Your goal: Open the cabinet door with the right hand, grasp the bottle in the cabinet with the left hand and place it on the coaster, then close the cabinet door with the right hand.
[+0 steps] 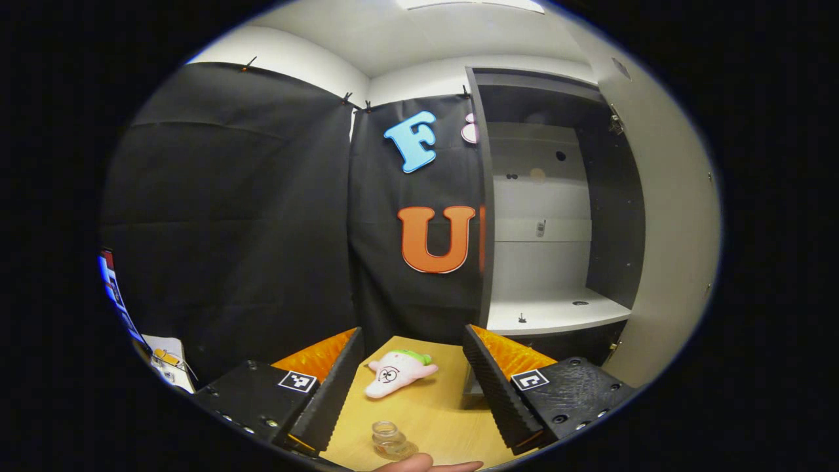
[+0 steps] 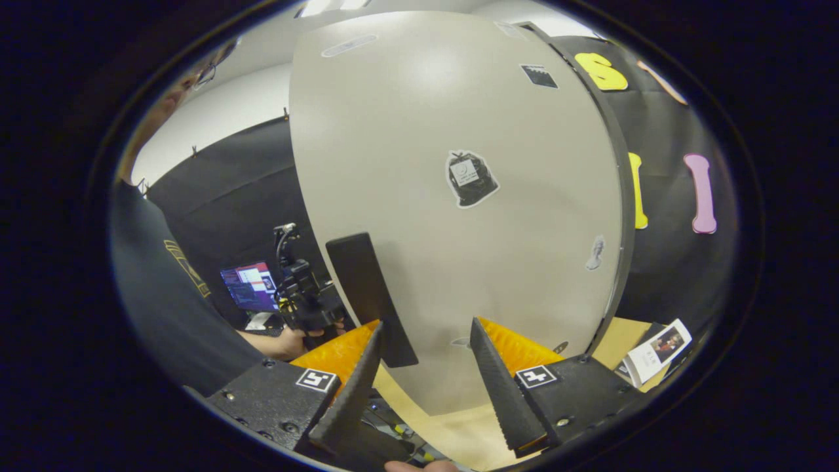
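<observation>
The tall pale-grey cabinet door [image 2: 459, 216] stands swung open, and in the left gripper view the cabinet's dark-walled interior with its white shelf [image 1: 554, 314] is exposed and bare. The small clear glass bottle [image 1: 388, 439] stands upright on the light wooden bench [image 1: 426, 406], near the lower edge of that view, a fingertip [image 1: 429, 465] just beside it. Whether a coaster lies under it I cannot tell. A pink and white plush toy with a green tuft [image 1: 396, 372] lies farther out on the bench, between the bottle and the cabinet.

The left gripper [image 1: 413, 387] is released, its jaws spread wide with nothing between them; the bottle sits below and between them, close to the camera, its long axis vertical.

The right gripper [image 2: 423, 380] is also released, jaws apart and facing the door's outer face. The flat black handle strip [image 2: 370, 298] runs roughly upright on the door, with its lower end just beside the left-hand jaw and not clamped.

By my judgement the bottle step looks done, so closing remains. That turns on the right gripper, which is the nearer one: the handle lies ahead and slightly left of its jaws
</observation>
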Action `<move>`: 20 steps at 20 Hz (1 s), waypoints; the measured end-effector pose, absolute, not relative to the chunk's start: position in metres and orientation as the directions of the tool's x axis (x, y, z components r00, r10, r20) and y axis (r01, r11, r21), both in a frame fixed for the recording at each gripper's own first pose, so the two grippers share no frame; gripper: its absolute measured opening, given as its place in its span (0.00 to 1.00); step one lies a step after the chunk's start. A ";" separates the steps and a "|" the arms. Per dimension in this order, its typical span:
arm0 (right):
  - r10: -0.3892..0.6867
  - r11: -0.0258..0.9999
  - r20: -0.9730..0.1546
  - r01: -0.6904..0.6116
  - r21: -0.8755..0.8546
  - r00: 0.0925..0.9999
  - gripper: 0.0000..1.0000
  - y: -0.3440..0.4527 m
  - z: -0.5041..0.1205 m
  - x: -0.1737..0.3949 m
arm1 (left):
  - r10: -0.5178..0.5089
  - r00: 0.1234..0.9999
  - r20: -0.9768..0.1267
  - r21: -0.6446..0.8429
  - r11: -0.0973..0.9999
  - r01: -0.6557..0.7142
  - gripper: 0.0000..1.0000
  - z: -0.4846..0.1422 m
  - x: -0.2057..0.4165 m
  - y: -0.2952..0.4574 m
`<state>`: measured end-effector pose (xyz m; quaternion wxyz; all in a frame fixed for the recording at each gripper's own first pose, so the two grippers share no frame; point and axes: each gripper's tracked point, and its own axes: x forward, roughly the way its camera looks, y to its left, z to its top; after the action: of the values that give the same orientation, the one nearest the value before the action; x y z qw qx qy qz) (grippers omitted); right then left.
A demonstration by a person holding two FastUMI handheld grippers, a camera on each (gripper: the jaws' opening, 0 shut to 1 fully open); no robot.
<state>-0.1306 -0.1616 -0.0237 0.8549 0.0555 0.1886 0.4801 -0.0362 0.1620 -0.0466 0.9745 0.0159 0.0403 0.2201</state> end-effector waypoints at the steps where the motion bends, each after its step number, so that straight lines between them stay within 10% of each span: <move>1: 0.847 0.526 -0.259 -0.801 0.285 0.465 0.85 -0.159 -0.021 -0.128 | 0.435 0.898 -0.068 0.062 0.900 -0.432 0.92 -0.047 -0.038 0.165; 20: 0.882 0.467 -0.236 -0.826 0.317 0.408 0.86 -0.098 -0.026 -0.083 | 0.572 0.816 -0.084 0.094 0.820 -0.565 0.92 -0.059 -0.069 0.255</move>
<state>-0.0828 -0.0979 -0.0264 0.8356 0.0752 0.1872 0.5109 -0.0691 0.2546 -0.0592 0.9524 0.0325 0.0544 0.2983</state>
